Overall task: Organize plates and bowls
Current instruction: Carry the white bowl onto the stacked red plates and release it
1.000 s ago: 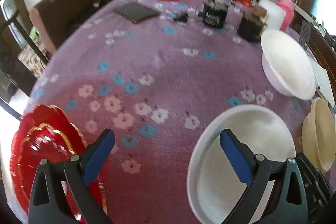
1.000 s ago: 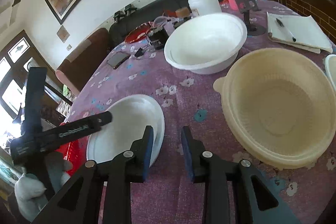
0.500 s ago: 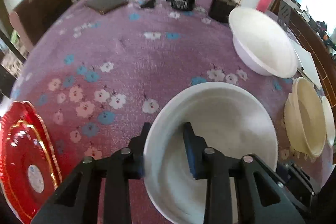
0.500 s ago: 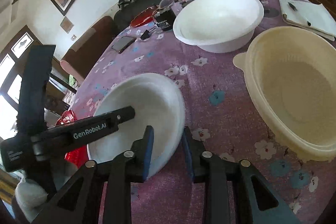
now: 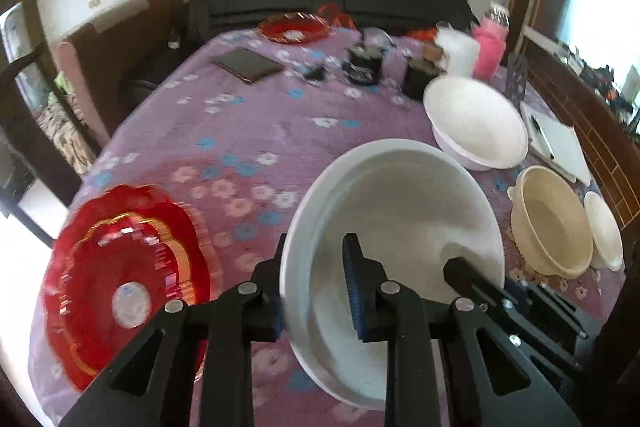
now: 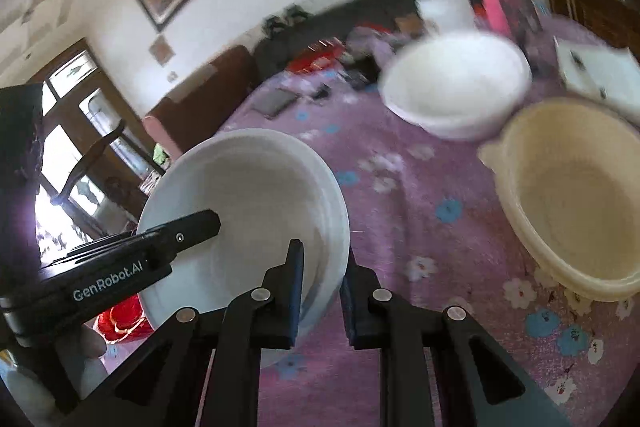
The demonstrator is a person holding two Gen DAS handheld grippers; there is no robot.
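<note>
While both tools are pinching opposite rims, the left gripper and right gripper are holding the white bowl tilted above the purple tablecloth. Beside it, the red plate is overhanging the near-left edge; beyond, open cloth is stretching toward another white bowl and the cream bowl.
</note>
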